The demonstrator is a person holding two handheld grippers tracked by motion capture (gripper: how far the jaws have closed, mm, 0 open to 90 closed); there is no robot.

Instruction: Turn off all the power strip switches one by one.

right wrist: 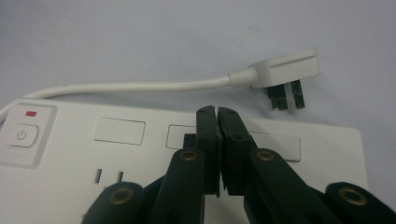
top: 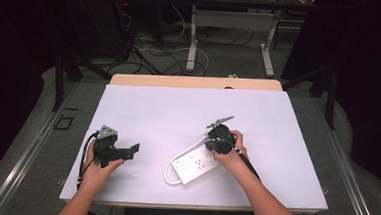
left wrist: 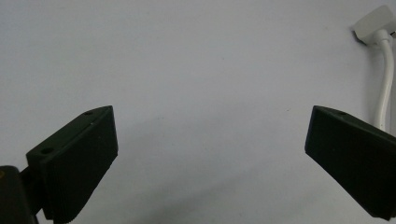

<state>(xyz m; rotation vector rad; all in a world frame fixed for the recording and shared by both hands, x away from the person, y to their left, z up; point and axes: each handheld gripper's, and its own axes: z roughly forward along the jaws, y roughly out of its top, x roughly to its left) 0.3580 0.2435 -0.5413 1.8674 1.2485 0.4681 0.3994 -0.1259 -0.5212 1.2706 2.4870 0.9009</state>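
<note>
With jaws pressed together on nothing, right gripper [right wrist: 218,112] hovers over power strip [right wrist: 327,154] | risk: tips nudge it sideways | left gripper [left wrist: 210,135] wide open, empty

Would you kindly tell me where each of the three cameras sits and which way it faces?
High view: above the person's side, looking forward and down on the pale table sheet; forearms, left gripper, right gripper.
Left gripper view: rides that gripper, jaws apart over the sheet.
Right gripper view: rides that gripper, jaws shut over the white plastic power strip.
Shared: the strip's white cable.
</note>
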